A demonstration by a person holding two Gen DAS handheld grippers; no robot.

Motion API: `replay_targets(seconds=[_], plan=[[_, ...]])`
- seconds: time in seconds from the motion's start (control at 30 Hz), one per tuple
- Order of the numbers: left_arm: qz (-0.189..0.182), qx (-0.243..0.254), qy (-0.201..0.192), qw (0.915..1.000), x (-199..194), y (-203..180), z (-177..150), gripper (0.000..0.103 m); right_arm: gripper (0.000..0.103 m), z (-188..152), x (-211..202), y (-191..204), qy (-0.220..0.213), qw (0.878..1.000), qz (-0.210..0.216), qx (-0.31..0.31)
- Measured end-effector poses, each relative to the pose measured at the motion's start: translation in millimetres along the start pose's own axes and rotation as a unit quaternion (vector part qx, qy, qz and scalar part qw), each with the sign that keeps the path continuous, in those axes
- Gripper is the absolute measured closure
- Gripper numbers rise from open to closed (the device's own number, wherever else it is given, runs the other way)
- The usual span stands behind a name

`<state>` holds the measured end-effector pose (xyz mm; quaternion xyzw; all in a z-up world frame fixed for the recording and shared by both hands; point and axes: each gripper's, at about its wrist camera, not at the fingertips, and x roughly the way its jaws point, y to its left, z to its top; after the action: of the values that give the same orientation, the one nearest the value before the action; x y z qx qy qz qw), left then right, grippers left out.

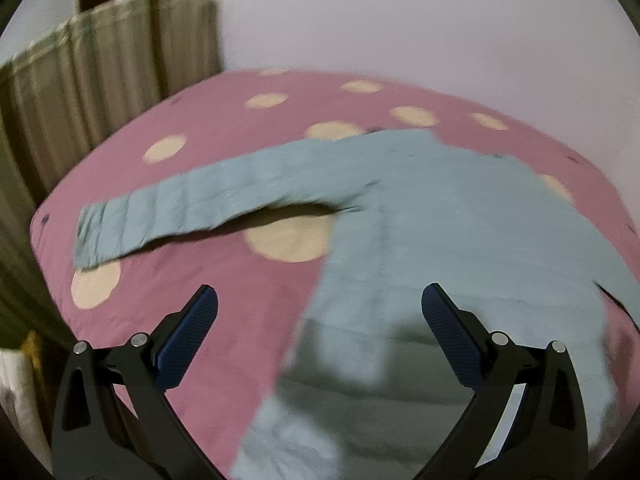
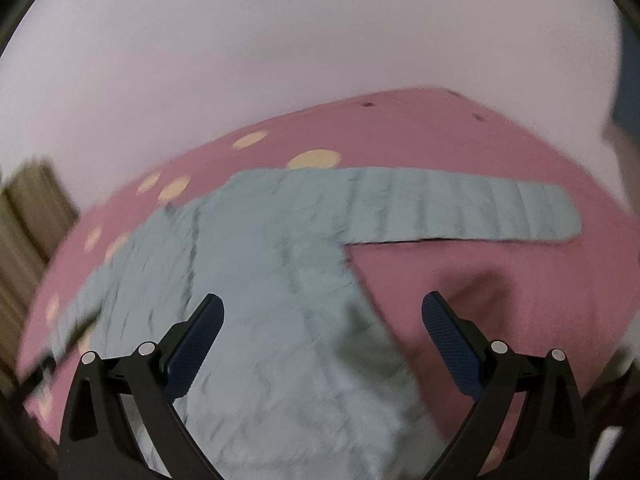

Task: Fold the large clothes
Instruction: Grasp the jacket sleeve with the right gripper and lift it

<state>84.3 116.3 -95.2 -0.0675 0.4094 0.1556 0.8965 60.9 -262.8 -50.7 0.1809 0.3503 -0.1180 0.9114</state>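
Observation:
A light blue long-sleeved garment (image 1: pixel 420 216) lies spread flat on a pink bed cover with cream dots (image 1: pixel 224 148). Its left sleeve (image 1: pixel 192 204) stretches out to the left. In the right wrist view the garment (image 2: pixel 256 264) fills the middle and its right sleeve (image 2: pixel 460 210) stretches out to the right. My left gripper (image 1: pixel 320 312) is open and empty above the garment's lower left edge. My right gripper (image 2: pixel 322 320) is open and empty above the garment's lower right side. Both views are blurred.
A beige pleated curtain (image 1: pixel 92 76) hangs left of the bed, also at the left edge of the right wrist view (image 2: pixel 28 216). A plain pale wall (image 1: pixel 400 12) stands behind the bed. The pink bed cover (image 2: pixel 500 292) lies bare right of the garment.

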Motion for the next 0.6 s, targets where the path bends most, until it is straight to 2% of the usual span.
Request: replay_targets(seconds=[0.1, 0.13, 0.17, 0.2, 0.23, 0.27, 0.37, 0.5, 0.6], plan=[[0.042, -0.044, 0.017, 0.998, 35, 34, 3, 0.002, 0.005, 13, 18, -48, -0.01, 0.998, -0.021, 0.063], [0.054, -0.052, 0.019, 0.997, 41, 42, 3, 0.002, 0.01, 17, 24, -68, -0.017, 0.996, -0.034, 0.084], [0.073, -0.063, 0.02, 0.9951, 52, 54, 3, 0.002, 0.018, 20, 28, -83, -0.021, 0.994, -0.045, 0.101], [0.087, -0.068, 0.021, 0.9937, 57, 61, 3, 0.002, 0.037, 23, 32, -94, -0.022, 0.992, -0.053, 0.113], [0.101, -0.071, 0.021, 0.9921, 61, 67, 2, 0.002, 0.045, 25, 36, -107, -0.02, 0.99, -0.064, 0.126], [0.111, -0.076, 0.022, 0.9906, 67, 74, 1, 0.002, 0.045, 27, 42, -126, -0.013, 0.986, -0.074, 0.148], [0.148, -0.092, 0.038, 0.984, 85, 97, -5, 0.002, 0.045, 27, 54, -168, -0.012, 0.976, -0.059, 0.211], [0.173, -0.109, 0.062, 0.9769, 103, 112, -10, 0.002, 0.045, 18, 69, -212, -0.004, 0.958, -0.046, 0.285], [0.178, -0.109, 0.066, 0.9758, 110, 113, -13, 0.002, 0.045, 12, 81, -241, -0.002, 0.941, -0.027, 0.337]])
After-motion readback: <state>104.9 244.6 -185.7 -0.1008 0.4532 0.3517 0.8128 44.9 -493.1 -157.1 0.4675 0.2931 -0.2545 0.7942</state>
